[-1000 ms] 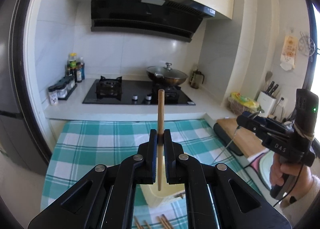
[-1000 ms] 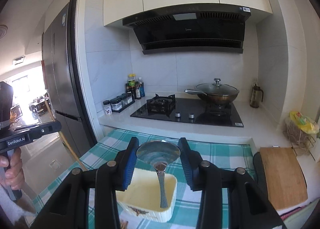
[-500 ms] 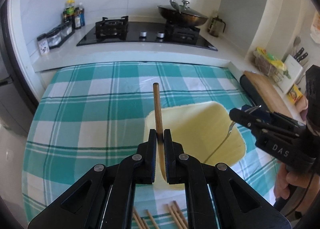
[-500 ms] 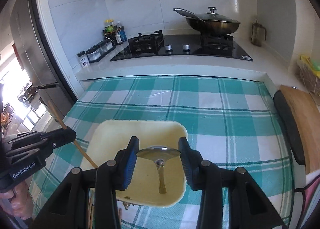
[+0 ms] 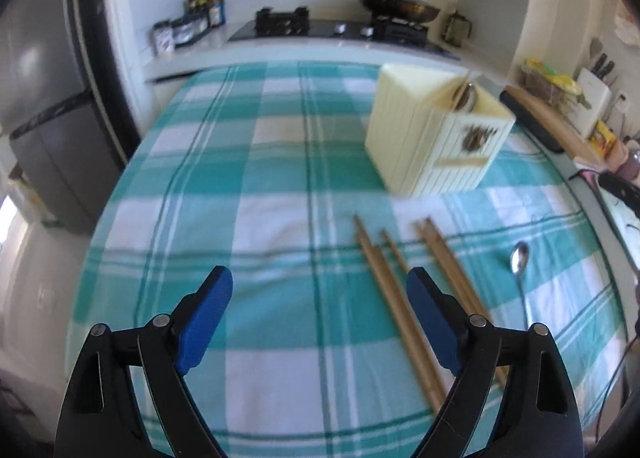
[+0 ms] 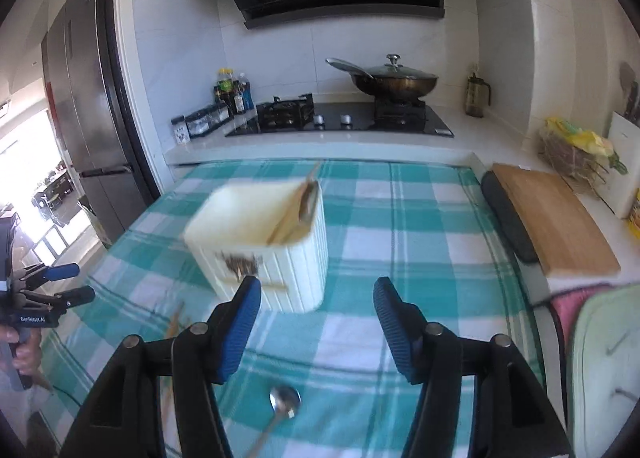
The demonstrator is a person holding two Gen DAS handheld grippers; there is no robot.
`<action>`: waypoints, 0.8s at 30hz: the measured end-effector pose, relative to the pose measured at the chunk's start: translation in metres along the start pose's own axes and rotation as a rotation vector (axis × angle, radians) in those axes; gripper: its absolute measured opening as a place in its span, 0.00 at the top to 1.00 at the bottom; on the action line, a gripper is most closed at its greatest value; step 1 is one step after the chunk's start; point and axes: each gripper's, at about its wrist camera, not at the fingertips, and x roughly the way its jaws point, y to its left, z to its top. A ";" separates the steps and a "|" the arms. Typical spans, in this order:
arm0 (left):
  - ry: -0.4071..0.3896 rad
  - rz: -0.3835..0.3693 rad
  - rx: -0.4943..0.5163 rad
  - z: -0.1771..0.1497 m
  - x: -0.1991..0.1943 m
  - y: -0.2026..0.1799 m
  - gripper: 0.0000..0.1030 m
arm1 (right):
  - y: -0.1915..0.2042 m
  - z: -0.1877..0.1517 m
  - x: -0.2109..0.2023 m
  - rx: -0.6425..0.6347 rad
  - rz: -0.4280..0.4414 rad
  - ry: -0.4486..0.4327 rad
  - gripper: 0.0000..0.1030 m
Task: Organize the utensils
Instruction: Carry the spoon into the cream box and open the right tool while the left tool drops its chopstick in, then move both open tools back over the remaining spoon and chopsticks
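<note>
A cream utensil holder (image 5: 436, 134) stands on the green checked cloth (image 5: 240, 178), with a wooden chopstick and a metal spoon leaning inside it. Several chopsticks (image 5: 400, 298) lie loose on the cloth, one running under the right finger of my left gripper (image 5: 320, 290). Its jaws are opening, with nothing between them. A spoon (image 5: 520, 262) lies to their right. My right gripper (image 6: 318, 306) hangs in front of the holder (image 6: 260, 242), jaws opening and empty, above another view of the spoon (image 6: 284, 398). The left gripper (image 6: 52, 286) shows at that view's left edge.
A wooden cutting board (image 6: 552, 218) with a dark roll along its edge lies right of the cloth. Behind are the hob (image 6: 340, 122), a lidded wok (image 6: 396, 78), condiment bottles (image 6: 232, 94) and a fridge (image 6: 80, 98). A pale green cushion (image 6: 600, 358) sits at the near right.
Both grippers have dropped low toward the cloth and opened. The chopstick left the left gripper and the spoon left the right one; both now stand in the holder.
</note>
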 end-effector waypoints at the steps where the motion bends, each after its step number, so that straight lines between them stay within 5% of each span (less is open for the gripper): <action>1: 0.014 -0.001 -0.038 -0.016 0.005 0.004 0.13 | -0.002 -0.023 -0.002 0.006 -0.025 0.020 0.42; 5: 0.037 0.032 -0.127 -0.056 0.020 0.009 0.13 | -0.007 -0.109 0.001 0.075 -0.093 0.096 0.42; 9: 0.044 0.056 -0.126 -0.071 0.032 0.001 0.13 | -0.006 -0.156 0.007 0.096 -0.122 0.149 0.42; 24: 0.054 0.152 -0.077 -0.079 0.044 -0.010 0.02 | -0.007 -0.173 0.018 0.105 -0.173 0.210 0.42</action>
